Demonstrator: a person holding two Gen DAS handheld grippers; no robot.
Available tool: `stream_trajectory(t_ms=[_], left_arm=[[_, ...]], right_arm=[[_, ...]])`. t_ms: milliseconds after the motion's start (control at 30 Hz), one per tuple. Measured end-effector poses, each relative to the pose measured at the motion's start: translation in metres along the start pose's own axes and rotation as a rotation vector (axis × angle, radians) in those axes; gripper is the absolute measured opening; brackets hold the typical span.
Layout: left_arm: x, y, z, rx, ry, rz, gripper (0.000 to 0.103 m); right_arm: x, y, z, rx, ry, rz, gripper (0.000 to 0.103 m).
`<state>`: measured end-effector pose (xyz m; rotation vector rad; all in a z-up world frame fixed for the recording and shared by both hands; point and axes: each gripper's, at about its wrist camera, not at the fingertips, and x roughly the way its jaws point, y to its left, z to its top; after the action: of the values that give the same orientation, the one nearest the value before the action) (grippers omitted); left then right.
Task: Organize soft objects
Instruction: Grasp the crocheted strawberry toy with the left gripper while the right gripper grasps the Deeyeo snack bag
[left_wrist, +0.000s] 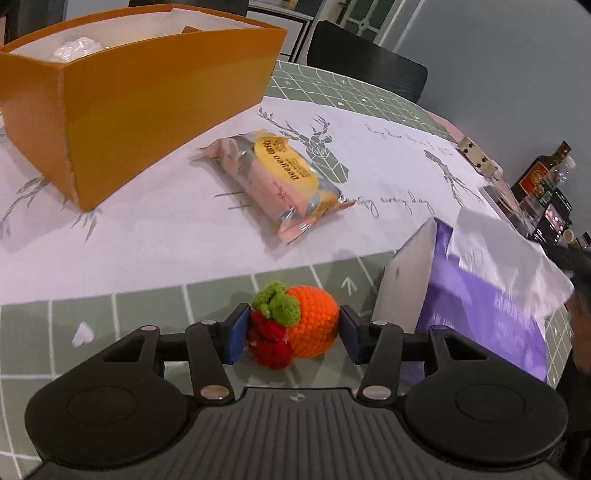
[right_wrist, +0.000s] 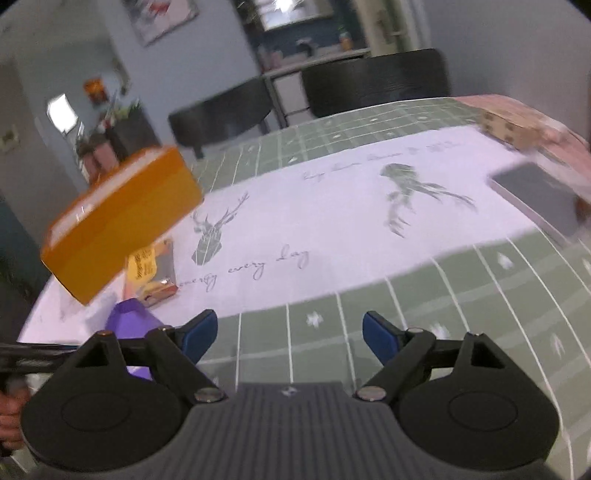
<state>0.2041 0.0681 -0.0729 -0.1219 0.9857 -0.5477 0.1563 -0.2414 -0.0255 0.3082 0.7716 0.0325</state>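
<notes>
**Knitted fruit held, box is far**

The left gripper (left_wrist: 291, 334) grasps the knitted fruit toy (left_wrist: 295, 325) above the surface (left_wrist: 147, 243). The right gripper (right_wrist: 290, 336) is released, holding nothing. Beyond lies the snack packet (left_wrist: 277, 181), then the orange box (left_wrist: 129, 92). The soft toy may slip out, because it squashes easily.

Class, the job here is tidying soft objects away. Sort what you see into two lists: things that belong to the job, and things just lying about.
Belongs to the job:
- crocheted fruit toy, between the left claw pads
- wrapped snack packet
- purple tissue pack
- orange box

Just lying about:
- dice
- brown bottle
- black chair
</notes>
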Motion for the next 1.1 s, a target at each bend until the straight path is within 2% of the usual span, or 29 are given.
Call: stream_trajectory(t_ms=[167,267,400,567,767,867,933,967,1100], left_arm=[[-0.01,0.01,-0.009,0.008,-0.014,-0.029,0.059],[-0.013,0.014,-0.013,0.012,-0.017,-0.034,0.059],[-0.018,0.016,-0.017,0.007,-0.022,-0.033,0.059],[-0.018,0.015,-0.017,0.015,-0.019,-0.024,0.059],[-0.017,0.011,-0.017,0.024,-0.012,-0.006,0.06],[-0.017,0.01,-0.017,0.029,-0.008,0.0,0.06],[-0.017,0.009,-0.019,0.031,-0.01,0.002,0.06],[-0.017,0.01,-0.019,0.031,-0.011,0.001,0.06],[-0.017,0.01,-0.018,0.034,-0.011,0.006,0.061]], right_arm=[[0.062,0.02,0.033,-0.091,0.102,-0.011,0.084],[0.091,0.042,0.048,-0.191,0.176,0.021,0.084],[0.124,0.077,0.066,-0.321,0.277,0.119,0.084],[0.153,0.127,0.087,-0.456,0.352,0.183,0.084],[0.187,0.191,0.085,-0.628,0.478,0.255,0.085],[0.199,0.21,0.077,-0.697,0.504,0.234,0.085],[0.204,0.219,0.073,-0.727,0.503,0.219,0.081],[0.205,0.222,0.07,-0.746,0.499,0.204,0.073],[0.204,0.22,0.068,-0.79,0.482,0.192,0.067]])
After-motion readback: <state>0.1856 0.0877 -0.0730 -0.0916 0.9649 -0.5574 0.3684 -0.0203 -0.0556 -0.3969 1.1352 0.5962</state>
